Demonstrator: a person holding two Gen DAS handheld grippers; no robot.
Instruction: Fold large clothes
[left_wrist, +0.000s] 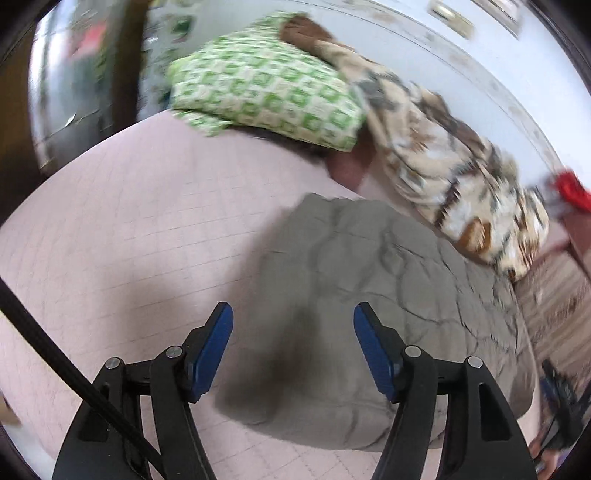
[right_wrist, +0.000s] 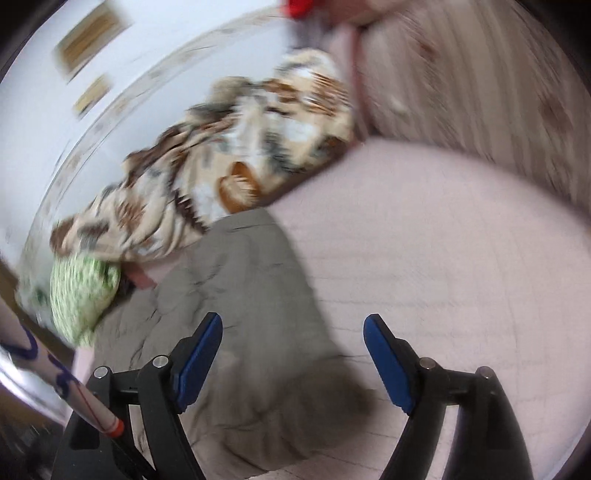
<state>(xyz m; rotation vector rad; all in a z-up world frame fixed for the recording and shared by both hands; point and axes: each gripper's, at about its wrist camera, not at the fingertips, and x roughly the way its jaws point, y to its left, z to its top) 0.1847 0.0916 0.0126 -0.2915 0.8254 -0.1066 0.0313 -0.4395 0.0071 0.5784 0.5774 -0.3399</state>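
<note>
A grey-brown garment (left_wrist: 369, 295) lies folded in a wrinkled rectangular bundle on a pale pink quilted bed cover (left_wrist: 129, 229). In the left wrist view my left gripper (left_wrist: 293, 325) is open and empty, hovering over the garment's near left edge. In the right wrist view the same garment (right_wrist: 251, 314) lies at the lower left, and my right gripper (right_wrist: 293, 336) is open and empty above its right edge and the pink cover (right_wrist: 443, 258). Both views are motion-blurred.
A green-and-white checked pillow (left_wrist: 266, 88) and a brown-and-cream patterned blanket (left_wrist: 443, 166) lie along the wall behind the garment. A red object (left_wrist: 572, 192) sits at the far right. A striped cushion (right_wrist: 480, 74) lies past the bed cover.
</note>
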